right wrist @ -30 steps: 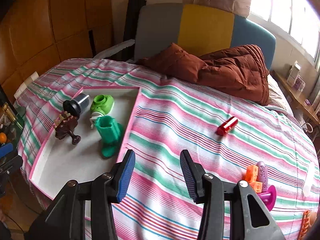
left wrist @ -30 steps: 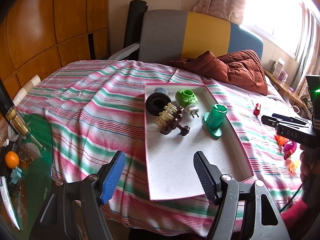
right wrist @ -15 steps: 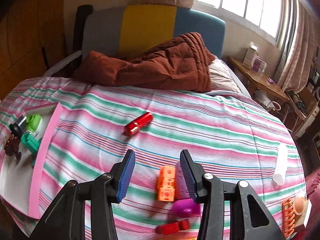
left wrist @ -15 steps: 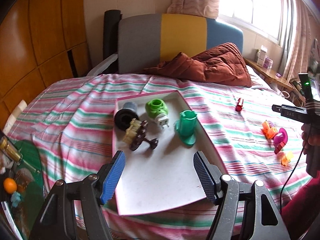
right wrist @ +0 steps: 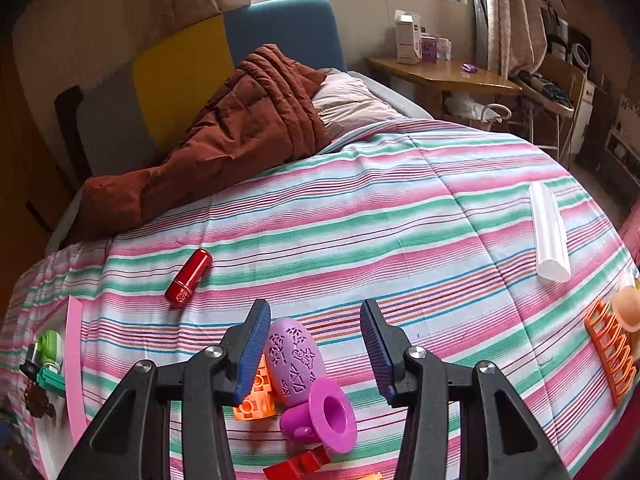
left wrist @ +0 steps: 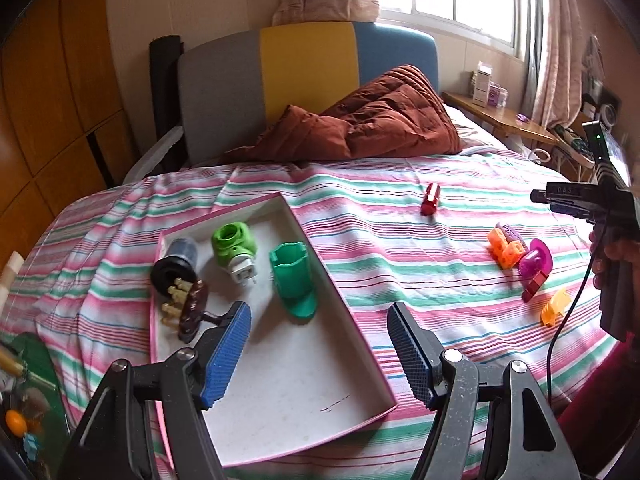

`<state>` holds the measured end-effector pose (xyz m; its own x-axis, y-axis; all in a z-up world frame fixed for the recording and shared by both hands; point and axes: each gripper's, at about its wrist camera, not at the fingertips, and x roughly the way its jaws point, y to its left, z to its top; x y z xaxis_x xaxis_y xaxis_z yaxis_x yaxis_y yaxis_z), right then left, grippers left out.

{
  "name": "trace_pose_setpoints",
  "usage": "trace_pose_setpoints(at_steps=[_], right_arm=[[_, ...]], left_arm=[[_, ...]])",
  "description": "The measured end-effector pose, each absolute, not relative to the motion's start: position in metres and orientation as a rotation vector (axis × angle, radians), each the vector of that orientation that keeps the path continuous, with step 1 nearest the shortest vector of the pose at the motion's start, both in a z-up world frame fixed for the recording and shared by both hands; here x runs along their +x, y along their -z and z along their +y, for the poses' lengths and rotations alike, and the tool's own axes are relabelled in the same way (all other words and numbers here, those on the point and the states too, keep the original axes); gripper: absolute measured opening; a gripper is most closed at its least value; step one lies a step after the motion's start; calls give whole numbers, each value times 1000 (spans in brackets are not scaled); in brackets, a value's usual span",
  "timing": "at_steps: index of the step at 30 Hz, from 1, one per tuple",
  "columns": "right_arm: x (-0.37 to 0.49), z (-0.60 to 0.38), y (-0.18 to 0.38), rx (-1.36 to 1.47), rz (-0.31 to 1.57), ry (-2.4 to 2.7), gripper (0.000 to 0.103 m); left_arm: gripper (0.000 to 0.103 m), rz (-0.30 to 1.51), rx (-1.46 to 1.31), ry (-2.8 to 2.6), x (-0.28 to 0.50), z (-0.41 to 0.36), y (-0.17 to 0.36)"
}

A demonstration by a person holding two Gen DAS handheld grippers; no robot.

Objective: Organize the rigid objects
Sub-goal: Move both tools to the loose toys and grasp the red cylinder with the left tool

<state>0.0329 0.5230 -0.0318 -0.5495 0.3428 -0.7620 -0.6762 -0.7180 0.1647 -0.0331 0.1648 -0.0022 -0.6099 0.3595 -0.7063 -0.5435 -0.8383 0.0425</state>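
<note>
Purple patterned egg [right wrist: 294, 356] lies just below right gripper [right wrist: 316, 350], nearer its left pad, long axis along fingers; jaws apart, empty. Left gripper [left wrist: 320, 350] open over tray [left wrist: 360, 332].

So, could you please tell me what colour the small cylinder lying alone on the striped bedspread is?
Glossy red; the cylinder shows best in the right wrist view.

Both grippers have black frames with silver screws; the left gripper [left wrist: 318, 354] and right gripper [right wrist: 316, 350] have blue ribbed pads.
</note>
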Motion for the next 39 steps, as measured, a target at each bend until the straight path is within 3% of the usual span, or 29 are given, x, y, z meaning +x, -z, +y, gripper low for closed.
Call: trace_pose_setpoints(at_steps=[13,31,32,34,39], right_arm=[[52,546,33,-910,782,-2188,47],[51,550,37,-921,941,-2227,47],[51,550,38,-922,945,-2230,47],[51,551,38,-919,963,-2235,47],[54,556,42,-916,1019,-2222,47]], left_arm=[[71,443,-1001,-2295,-54,231,14],[68,520,-1018,-2086,-147,399,59],[66,527,-1024,-2080,-153,407,62],[54,542,-1048,-2060,-165,424,73],[48,596,-1112,-2047,-186,454,101]])
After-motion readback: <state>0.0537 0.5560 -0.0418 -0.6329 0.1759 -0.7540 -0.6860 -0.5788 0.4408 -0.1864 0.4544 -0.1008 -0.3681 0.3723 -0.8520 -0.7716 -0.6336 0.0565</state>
